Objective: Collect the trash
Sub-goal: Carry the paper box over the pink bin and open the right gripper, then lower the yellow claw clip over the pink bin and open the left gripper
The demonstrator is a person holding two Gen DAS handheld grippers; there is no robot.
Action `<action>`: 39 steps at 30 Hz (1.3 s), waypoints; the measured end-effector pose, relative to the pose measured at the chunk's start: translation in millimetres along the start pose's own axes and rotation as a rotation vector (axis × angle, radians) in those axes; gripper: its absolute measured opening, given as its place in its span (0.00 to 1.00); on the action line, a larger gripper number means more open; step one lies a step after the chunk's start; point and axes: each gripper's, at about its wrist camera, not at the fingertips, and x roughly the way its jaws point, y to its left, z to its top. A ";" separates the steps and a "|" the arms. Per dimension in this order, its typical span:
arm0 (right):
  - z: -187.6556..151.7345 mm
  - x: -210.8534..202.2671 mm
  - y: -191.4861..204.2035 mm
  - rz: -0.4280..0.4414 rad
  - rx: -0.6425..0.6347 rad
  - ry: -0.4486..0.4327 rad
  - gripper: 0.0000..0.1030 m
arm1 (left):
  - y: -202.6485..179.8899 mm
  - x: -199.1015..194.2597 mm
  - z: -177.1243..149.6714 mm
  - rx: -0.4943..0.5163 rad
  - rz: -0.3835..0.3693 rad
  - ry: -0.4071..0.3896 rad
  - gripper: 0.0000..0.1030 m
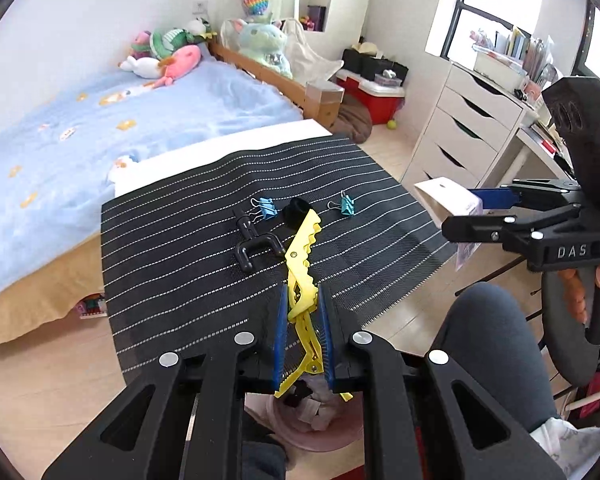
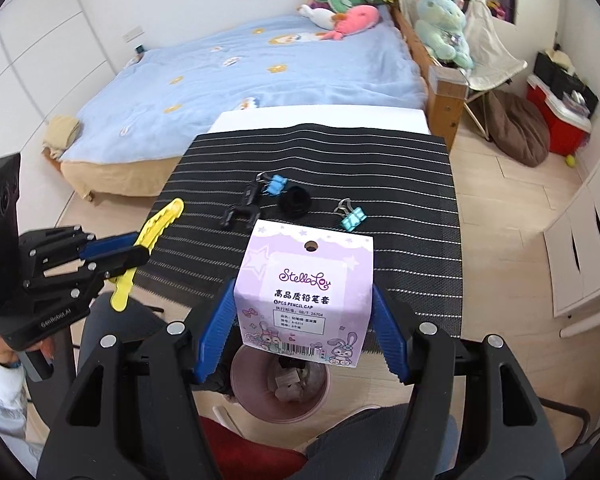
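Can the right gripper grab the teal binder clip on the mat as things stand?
Probably not yet: the right gripper has its jaws full with the purple pencil-cap box. The teal binder clip lies uncovered on the striped mat, nothing blocking it.

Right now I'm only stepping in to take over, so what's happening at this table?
A person is clearing clutter. The left hand-held gripper is shut on a yellow hair clip; the right hand-held gripper grips a purple pencil-cap box above a pink bin already holding scraps. Two blue binder clips and black plastic parts remain on the striped mat.
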 end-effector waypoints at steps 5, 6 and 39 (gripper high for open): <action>-13.1 -10.7 16.4 0.033 -0.045 0.004 0.62 | -3.2 -15.4 -9.3 -0.009 0.000 -0.016 0.14; -16.2 -12.2 18.8 0.038 -0.052 0.007 0.62 | -3.8 -17.3 -11.3 -0.012 0.000 -0.017 0.14; -57.7 -3.7 61.4 0.163 -0.126 0.096 0.89 | -2.1 -44.4 -42.1 -0.053 -0.023 -0.025 0.14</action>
